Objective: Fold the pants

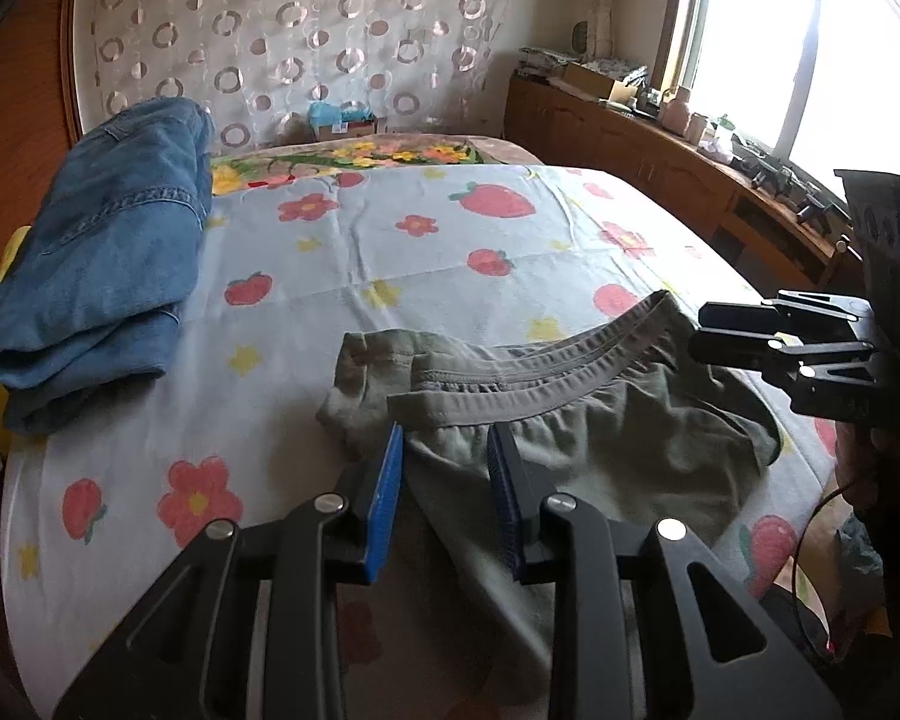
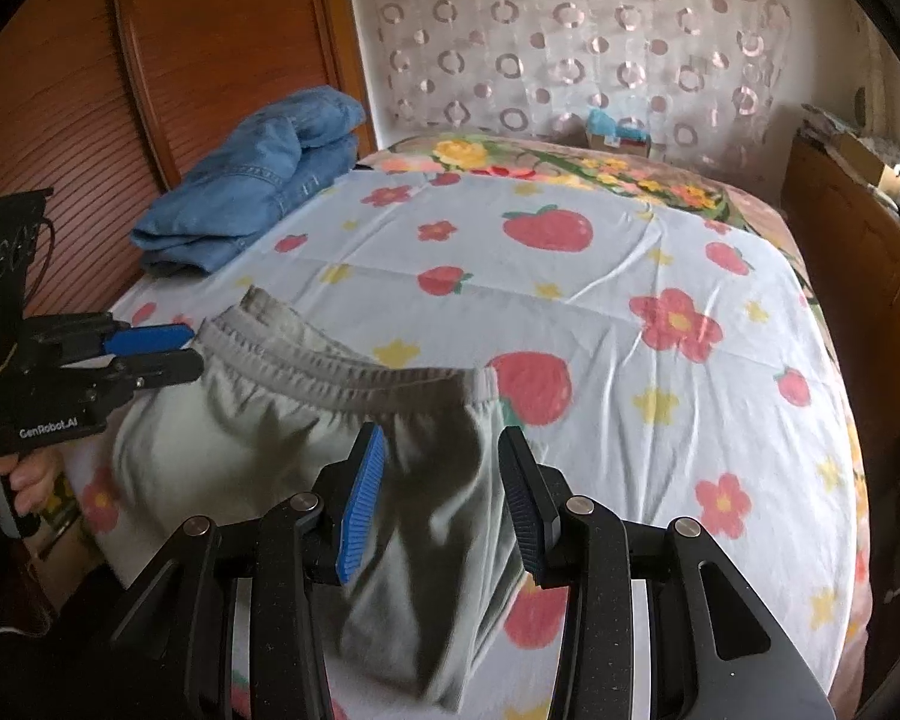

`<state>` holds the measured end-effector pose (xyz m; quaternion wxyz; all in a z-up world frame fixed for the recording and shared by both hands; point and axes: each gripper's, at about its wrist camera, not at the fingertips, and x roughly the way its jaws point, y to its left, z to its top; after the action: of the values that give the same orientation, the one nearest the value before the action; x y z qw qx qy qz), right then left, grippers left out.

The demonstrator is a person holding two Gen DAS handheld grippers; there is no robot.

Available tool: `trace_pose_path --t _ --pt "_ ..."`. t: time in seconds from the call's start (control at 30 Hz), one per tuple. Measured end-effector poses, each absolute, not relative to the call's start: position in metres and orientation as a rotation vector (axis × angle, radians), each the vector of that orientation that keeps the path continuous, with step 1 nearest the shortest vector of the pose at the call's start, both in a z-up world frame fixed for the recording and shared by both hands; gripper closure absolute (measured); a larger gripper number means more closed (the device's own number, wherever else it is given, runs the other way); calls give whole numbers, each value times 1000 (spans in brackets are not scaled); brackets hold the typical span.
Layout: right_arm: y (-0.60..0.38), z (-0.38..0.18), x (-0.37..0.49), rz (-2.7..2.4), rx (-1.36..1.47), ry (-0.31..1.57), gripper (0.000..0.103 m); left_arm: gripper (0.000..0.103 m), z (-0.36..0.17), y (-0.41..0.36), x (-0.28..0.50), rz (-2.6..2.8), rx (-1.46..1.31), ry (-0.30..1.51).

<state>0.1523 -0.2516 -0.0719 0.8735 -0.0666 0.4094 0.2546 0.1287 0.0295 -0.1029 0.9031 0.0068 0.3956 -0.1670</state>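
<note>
Both hand-held grippers hang over a bed, each with its jaws partly apart and nothing pinched between the pads. Seen from its own camera, the left gripper [image 1: 444,438] has its blue-padded fingers [image 1: 384,504] poised just behind the waistband of the grey-green pants [image 1: 600,450], the cloth lying loose in the gap below them. Ahead of it and to the right, the right gripper [image 1: 702,333] points in from the side near the far end of the waistband. From the right wrist camera, the right gripper [image 2: 441,444] stands above the same pants [image 2: 240,450], which lie crumpled on the strawberry-and-flower sheet [image 2: 630,252] with the elastic waistband running across just ahead of the fingertips. To its left the left gripper [image 2: 189,348] shows side-on, its tips next to the waistband's end, gripped by a person's hand [image 2: 12,480]; white lettering on its black body reads "GenRobot.AI". Farther ahead and left of both grippers, folded blue jeans [image 1: 96,264] sit at the bed's edge near a wooden slatted door [image 2: 90,120]. Beyond hangs a sheer curtain [image 2: 570,48] patterned with rings.
</note>
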Motion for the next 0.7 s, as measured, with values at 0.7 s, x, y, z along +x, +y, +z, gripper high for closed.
trace_pose_path --t 0.7 --pt "-259 -78 169 543 -112 852 100 90 -89 22 141 -412 36 770"
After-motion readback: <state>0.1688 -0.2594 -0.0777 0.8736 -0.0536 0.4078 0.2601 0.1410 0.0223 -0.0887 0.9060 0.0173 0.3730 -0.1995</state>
